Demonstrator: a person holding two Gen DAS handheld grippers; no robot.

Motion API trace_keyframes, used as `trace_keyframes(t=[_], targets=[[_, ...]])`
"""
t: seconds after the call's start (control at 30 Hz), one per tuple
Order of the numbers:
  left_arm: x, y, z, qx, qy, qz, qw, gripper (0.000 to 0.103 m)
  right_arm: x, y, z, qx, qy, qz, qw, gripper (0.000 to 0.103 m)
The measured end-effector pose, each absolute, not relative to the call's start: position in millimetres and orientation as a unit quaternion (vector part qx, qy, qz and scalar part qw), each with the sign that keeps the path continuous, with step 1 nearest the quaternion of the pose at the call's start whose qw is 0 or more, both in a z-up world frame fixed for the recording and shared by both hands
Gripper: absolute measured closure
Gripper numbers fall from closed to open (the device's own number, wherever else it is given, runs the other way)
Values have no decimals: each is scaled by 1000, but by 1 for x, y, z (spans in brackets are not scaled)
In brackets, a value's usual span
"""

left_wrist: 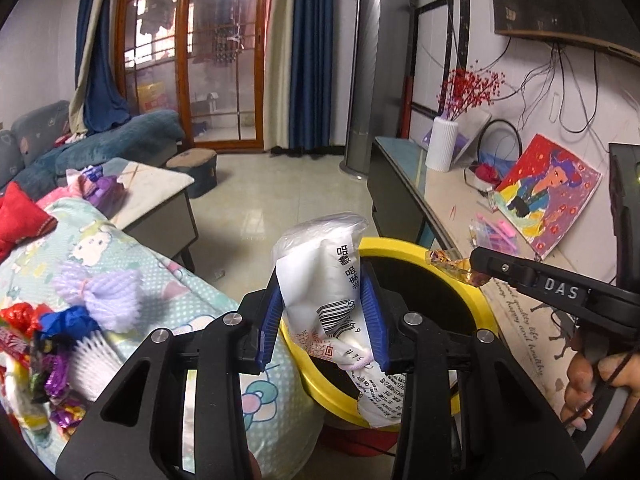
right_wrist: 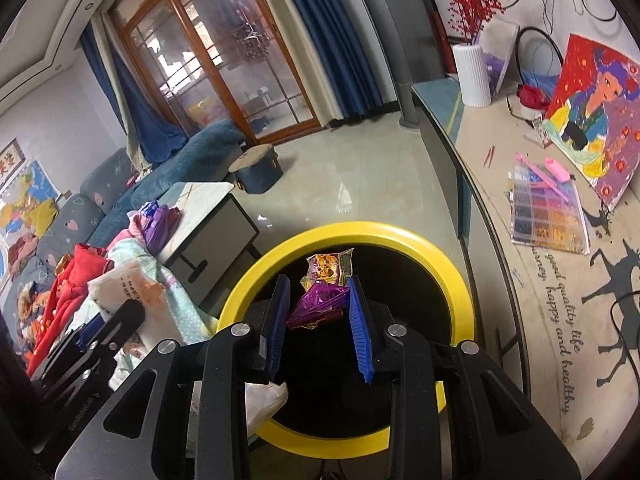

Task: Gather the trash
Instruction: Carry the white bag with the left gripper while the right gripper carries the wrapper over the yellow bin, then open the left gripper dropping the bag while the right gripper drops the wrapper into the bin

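Currently left claw (left_wrist: 322, 312) is clamped on a white bag (left_wrist: 320, 276) at the bin (left_wrist: 472, 300) rim; right claw (right_wrist: 318, 316) pinches wrappers (right_wrist: 324, 292) over the opening. Risk: bag straddles the rim, may drop outside on release.

The yellow bin's (right_wrist: 452, 280) bottom is lost in darkness (its near rim sits behind the gripper's body).

floor (left_wrist: 280, 184): pale glossy tile | glass doors (left_wrist: 192, 52): wood-framed (blue curtains (left_wrist: 310, 52) beside) | sofa (left_wrist: 120, 140): blue
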State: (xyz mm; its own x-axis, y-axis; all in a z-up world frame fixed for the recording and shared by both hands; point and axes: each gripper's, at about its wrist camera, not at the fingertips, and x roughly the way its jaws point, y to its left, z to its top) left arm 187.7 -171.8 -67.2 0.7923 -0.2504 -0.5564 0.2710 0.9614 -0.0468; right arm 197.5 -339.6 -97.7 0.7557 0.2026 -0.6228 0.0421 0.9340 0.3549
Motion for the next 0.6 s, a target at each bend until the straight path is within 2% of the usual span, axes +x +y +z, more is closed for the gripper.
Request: trace_keyframes(t=[0.37,0.5,0.6], targets=[[203,-176,-82,0,321,-147,935,69,204,-345,-116,191,373,41,907,73],[204,-172,-82,-8,321,-147,936,58,205,-348,-120,201,378,37,903,67],[202,-167,-78,-20,316,-144,937,37,204,-351,-119,205,375,30,904,58]])
